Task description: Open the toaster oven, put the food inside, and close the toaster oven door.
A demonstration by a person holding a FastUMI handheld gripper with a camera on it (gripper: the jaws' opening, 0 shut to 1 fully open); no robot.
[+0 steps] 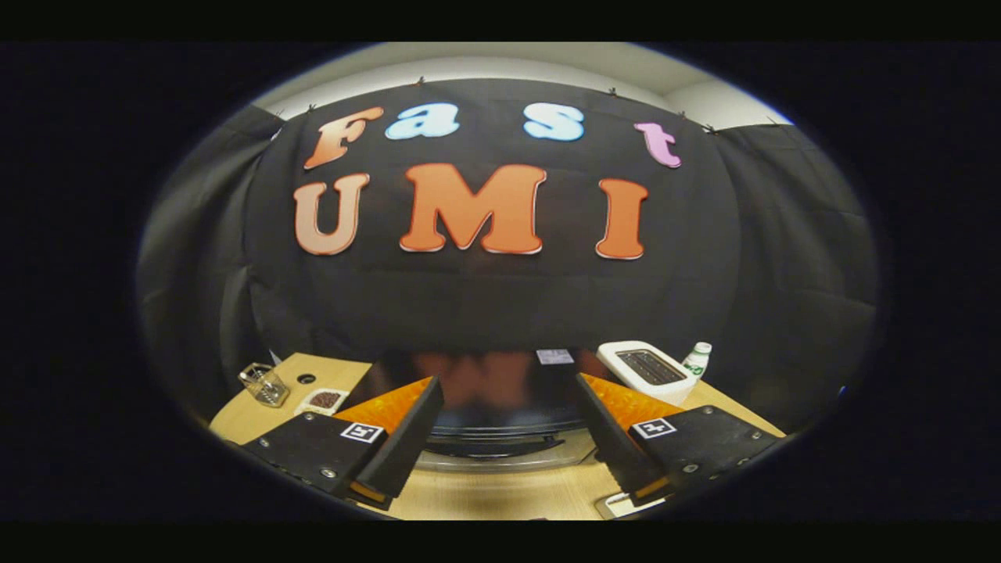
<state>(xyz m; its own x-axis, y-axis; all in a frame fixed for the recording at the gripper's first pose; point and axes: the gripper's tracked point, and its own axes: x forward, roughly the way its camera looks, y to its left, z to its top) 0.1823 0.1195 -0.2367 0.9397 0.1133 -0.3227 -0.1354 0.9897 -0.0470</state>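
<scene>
The gripper [504,450] hangs above a light wooden table [500,494] with its two fingers spread wide apart and nothing between them. One finger [403,442] slants in from seven o'clock, the other finger [614,442] from five o'clock.

Just ahead of the fingers, at twelve o'clock from the fingertips, sits the toaster oven [500,395]: a glossy black top that mirrors the booth wall, with a small pale label [555,356] near its back edge at one o'clock. Below that top, between the fingers, runs the oven's dark handle bar [500,447] over a curved glass front; the door looks closed, though the angle is steep.

At two o'clock from the oven stands a white slot toaster [647,369], and just beside it, further toward two o'clock, a small white bottle [697,360] with green print and a white cap. At ten o'clock from the oven lies a small white dish [322,401] holding dark brown food, and beyond it at nine o'clock a clear glass jar [264,384] tilts on the table. A white object [618,506] peeks from under the finger at five o'clock; what it is cannot be told
</scene>
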